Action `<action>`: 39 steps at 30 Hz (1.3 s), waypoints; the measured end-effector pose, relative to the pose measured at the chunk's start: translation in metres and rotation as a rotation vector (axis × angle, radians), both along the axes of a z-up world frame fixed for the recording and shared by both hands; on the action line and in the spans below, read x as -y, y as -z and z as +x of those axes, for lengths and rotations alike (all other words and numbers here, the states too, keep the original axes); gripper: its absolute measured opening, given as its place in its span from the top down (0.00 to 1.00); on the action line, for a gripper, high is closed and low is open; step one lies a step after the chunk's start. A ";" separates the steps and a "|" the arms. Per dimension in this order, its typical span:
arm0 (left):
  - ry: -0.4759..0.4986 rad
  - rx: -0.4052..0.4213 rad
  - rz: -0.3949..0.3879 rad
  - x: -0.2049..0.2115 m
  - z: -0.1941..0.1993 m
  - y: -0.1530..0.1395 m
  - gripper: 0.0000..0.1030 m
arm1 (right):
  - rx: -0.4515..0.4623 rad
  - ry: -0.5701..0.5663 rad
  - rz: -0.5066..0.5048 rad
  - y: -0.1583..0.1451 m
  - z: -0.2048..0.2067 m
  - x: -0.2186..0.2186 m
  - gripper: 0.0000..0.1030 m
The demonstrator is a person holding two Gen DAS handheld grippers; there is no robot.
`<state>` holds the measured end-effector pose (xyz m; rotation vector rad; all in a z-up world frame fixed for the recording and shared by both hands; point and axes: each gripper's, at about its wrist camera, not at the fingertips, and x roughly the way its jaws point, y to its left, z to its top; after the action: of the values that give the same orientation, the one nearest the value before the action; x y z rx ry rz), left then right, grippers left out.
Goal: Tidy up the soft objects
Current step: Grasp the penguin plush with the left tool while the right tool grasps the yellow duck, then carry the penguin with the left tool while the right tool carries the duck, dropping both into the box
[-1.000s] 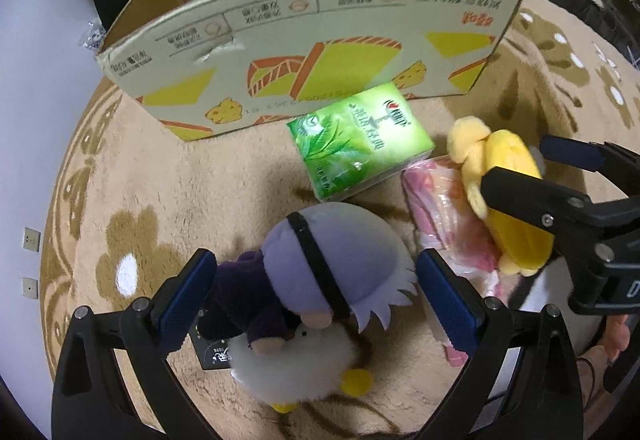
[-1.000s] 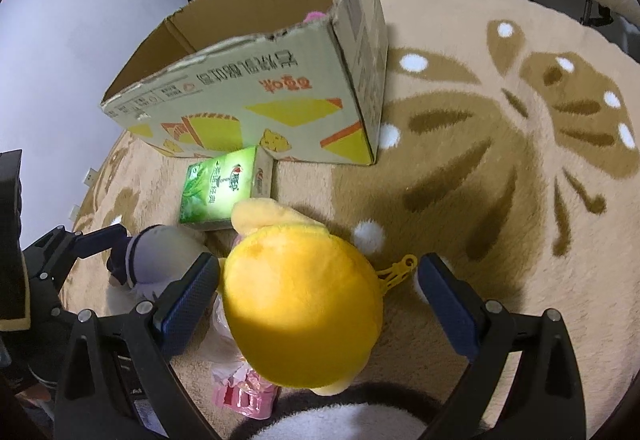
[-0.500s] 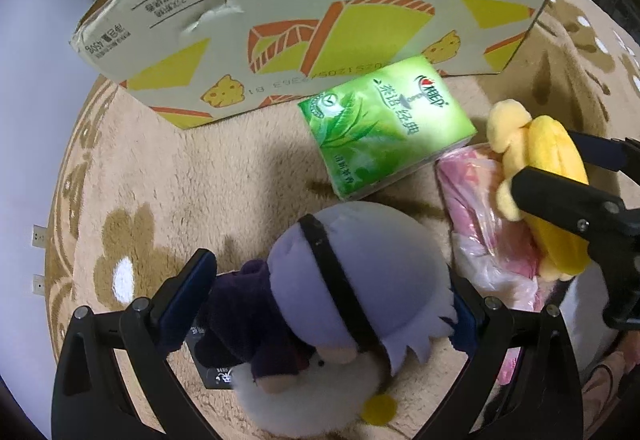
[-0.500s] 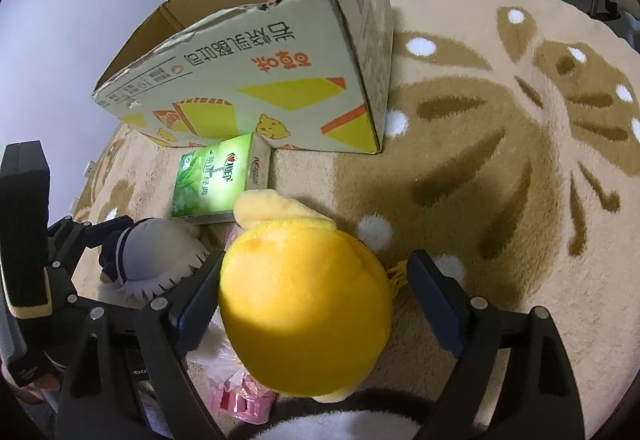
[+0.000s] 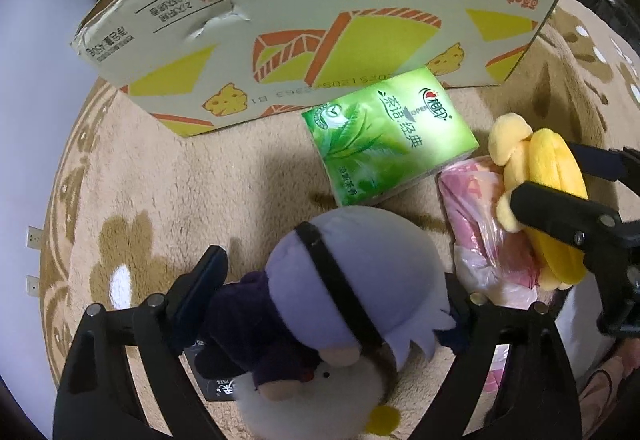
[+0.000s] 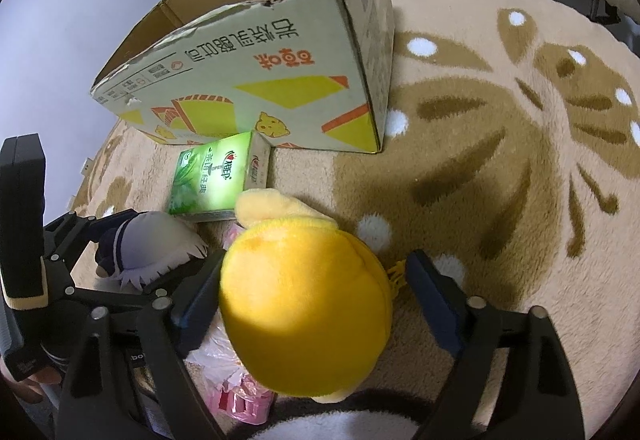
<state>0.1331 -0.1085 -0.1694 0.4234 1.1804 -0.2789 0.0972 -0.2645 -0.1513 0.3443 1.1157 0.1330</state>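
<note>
A plush doll [image 5: 352,272] with a lilac head, a black band and a dark purple body lies on the rug, on top of a white plush [image 5: 304,400]. My left gripper [image 5: 332,284] straddles the doll, jaws closing; its left pad is at the purple body and its right pad is hidden behind the hair. A round yellow plush [image 6: 308,304] sits between the jaws of my right gripper [image 6: 316,292], which are closing too. That gripper's left pad touches the yellow plush and the right pad stands a little off. The open cardboard box [image 5: 320,19] stands just beyond.
A green tissue pack [image 5: 388,135] lies against the box front. A pink plastic bag [image 5: 476,224] sits under the yellow plush [image 5: 552,175]. A small dark packet [image 5: 216,388] lies under the doll. The beige patterned rug [image 6: 500,159] spreads to the right, with shelves and bedding beyond it.
The left gripper came down closer over the lilac doll and its jaws narrowed around it. The right jaws narrowed around the yellow plush without moving away.
</note>
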 end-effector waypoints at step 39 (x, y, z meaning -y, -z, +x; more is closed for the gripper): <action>-0.163 0.390 -0.206 -0.053 -0.020 -0.129 0.19 | 0.447 -0.005 -0.071 -0.120 -0.028 -0.008 0.49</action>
<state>0.1134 -0.0559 -0.0403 0.1875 0.7885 -0.1638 0.0695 -0.2567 -0.0309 0.2331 0.6776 0.1653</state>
